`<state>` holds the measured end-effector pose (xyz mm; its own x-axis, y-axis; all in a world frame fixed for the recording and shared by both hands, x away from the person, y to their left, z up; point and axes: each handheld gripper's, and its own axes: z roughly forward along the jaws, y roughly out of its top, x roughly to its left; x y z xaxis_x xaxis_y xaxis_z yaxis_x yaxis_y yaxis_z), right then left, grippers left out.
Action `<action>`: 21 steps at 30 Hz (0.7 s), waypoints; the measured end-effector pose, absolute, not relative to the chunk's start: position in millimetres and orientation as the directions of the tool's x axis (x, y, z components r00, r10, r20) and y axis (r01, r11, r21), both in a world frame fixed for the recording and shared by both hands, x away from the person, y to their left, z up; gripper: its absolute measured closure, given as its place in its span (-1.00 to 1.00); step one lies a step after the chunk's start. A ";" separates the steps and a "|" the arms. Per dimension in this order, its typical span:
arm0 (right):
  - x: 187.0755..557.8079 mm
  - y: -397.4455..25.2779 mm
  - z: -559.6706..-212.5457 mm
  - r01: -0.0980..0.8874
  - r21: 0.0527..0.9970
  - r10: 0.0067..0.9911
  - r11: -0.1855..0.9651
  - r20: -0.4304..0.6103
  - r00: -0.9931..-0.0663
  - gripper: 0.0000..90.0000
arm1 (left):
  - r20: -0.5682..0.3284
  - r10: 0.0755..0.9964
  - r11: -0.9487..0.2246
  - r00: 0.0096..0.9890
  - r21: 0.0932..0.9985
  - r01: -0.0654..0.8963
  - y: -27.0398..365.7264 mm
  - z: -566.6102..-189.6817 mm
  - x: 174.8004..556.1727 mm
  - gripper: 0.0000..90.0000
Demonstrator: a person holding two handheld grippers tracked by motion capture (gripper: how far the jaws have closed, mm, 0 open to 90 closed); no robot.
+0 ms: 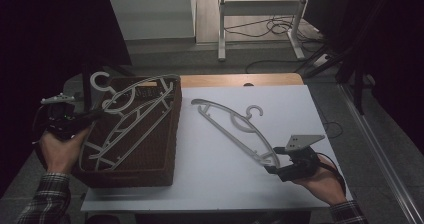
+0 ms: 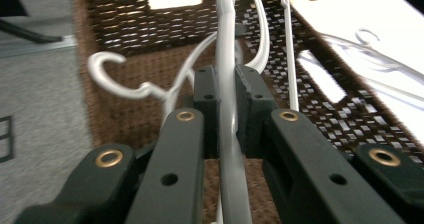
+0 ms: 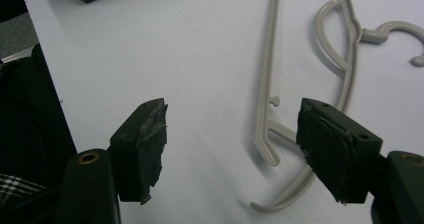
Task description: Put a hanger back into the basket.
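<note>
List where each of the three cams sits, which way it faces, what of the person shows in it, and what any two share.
High view: fixed above the person's side, looking forward and down at the white table; both forearms, left gripper and right gripper show.
Left gripper view: rides the left gripper, facing the wicker basket; jaws clamp a basket hanger.
Right gripper view: rides the right gripper, looking down at the table; open jaws, checked sleeve.
Shared: all three views show the table hanger.

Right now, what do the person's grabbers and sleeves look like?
Both grippers are black. The left gripper has brass-coloured rivets on its arms. The right gripper has worn, scuffed pads on its jaws and a grey three-cornered plate on top. The sleeves are plaid.
</note>
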<state>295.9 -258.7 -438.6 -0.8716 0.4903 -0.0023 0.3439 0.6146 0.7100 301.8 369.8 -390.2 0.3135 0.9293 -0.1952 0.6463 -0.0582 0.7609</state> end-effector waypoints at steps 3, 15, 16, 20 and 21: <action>294.8 -258.2 -442.2 0.348 0.708 0.489 0.615 0.004 -0.872 -0.37 | -0.193 0.935 -0.050 0.297 0.759 0.650 373.0 -396.9 301.7 0.84; 288.9 -255.5 -453.6 0.369 0.694 0.483 0.618 0.035 -0.875 -0.37 | -0.188 0.944 -0.055 0.272 0.722 0.690 368.5 -421.6 308.4 0.84; 287.8 -254.7 -454.2 0.370 0.692 0.481 0.619 0.037 -0.876 -0.37 | -0.174 0.947 -0.068 0.270 0.712 0.699 366.5 -422.0 310.1 0.84; 281.3 -250.0 -455.4 0.363 0.690 0.467 0.626 0.040 -0.883 -0.38 | -0.155 0.954 -0.079 0.258 0.699 0.711 362.7 -422.0 311.6 0.83; 280.1 -248.7 -455.7 0.362 0.689 0.463 0.628 0.044 -0.886 -0.38 | -0.162 0.953 -0.071 0.256 0.702 0.709 361.9 -421.9 311.6 0.83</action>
